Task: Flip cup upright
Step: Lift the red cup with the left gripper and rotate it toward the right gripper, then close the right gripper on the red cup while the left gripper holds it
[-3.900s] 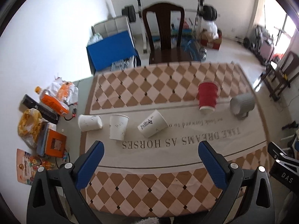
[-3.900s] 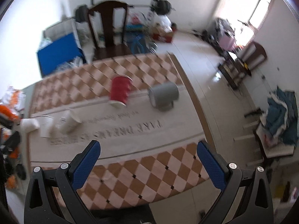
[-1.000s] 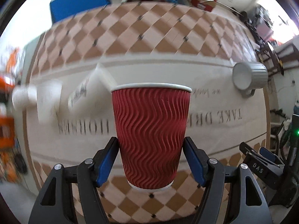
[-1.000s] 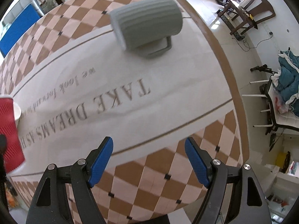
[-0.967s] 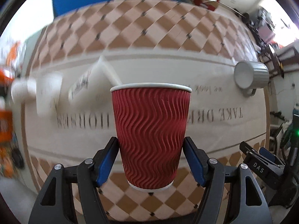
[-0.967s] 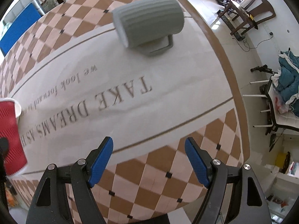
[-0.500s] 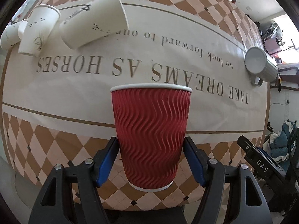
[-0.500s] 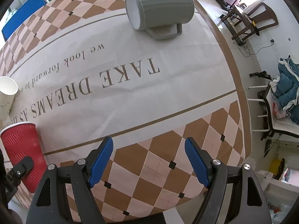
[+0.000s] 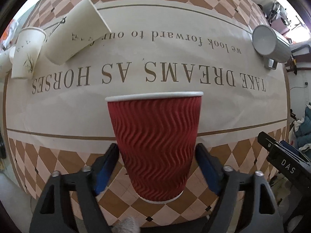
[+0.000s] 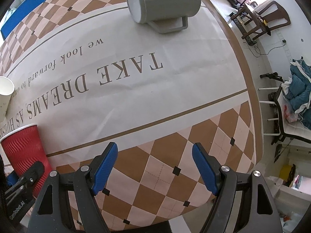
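A red ribbed paper cup (image 9: 154,143) stands upright, mouth up, between the blue pads of my left gripper (image 9: 156,155), low over the near checkered part of the table; the pads look a little off its sides. The cup also shows in the right wrist view (image 10: 25,151) at the far left with the left gripper around it. My right gripper (image 10: 155,162) is open and empty over the near table edge. A grey ribbed mug (image 10: 163,1) lies on its side at the far right, also in the left wrist view (image 9: 270,42).
Three white paper cups are at the far left: one lying on its side (image 9: 74,33), one upright (image 9: 27,52), one barely visible behind it. The tablecloth (image 9: 175,68) carries printed lettering. The floor with chairs and clothing (image 10: 299,95) lies past the table's right edge.
The left gripper has brought the red cup down toward the near part of the table, and its pads have eased apart from the cup's sides. The right gripper moved slightly closer to the table.
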`<state>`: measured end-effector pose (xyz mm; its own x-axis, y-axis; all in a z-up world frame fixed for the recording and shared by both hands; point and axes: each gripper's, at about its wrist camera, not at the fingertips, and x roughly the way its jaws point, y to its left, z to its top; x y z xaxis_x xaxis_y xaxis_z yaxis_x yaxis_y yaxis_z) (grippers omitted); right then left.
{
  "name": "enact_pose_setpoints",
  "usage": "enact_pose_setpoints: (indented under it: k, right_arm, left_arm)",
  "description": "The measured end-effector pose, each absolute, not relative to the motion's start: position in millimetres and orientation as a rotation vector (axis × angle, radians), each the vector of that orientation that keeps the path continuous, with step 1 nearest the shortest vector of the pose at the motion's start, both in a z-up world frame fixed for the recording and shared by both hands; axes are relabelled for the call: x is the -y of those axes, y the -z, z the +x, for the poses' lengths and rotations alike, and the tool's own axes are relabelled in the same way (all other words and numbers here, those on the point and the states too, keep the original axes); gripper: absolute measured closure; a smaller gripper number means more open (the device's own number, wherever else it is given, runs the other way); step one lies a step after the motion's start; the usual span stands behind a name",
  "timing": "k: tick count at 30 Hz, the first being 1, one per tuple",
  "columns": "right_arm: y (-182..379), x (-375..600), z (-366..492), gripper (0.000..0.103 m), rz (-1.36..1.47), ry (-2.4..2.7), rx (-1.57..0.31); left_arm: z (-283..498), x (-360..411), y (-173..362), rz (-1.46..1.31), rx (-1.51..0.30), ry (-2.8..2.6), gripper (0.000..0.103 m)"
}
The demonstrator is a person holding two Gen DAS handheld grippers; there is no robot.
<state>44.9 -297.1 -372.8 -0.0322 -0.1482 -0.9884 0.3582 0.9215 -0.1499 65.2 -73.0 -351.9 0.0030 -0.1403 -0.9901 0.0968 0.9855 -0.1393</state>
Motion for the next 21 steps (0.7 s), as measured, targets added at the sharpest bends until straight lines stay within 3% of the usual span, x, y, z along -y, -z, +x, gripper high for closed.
enact_pose_setpoints:
  k: [1, 9, 21]
  right_arm:
    - [373, 297, 44, 0.022, 0.168, 0.408, -1.552]
    - [372, 298, 42, 0.022, 0.173, 0.411, -1.551]
    - [348, 287, 42, 0.022, 0.196, 0.388, -1.516]
  left_arm:
    - [66, 75, 351, -0.029, -1.553, 0.189, 0.011]
    - [72, 78, 329, -0.006, -1.502, 0.188, 0.01]
    - [71, 19, 262, 0.05, -1.359, 0.075, 0.01]
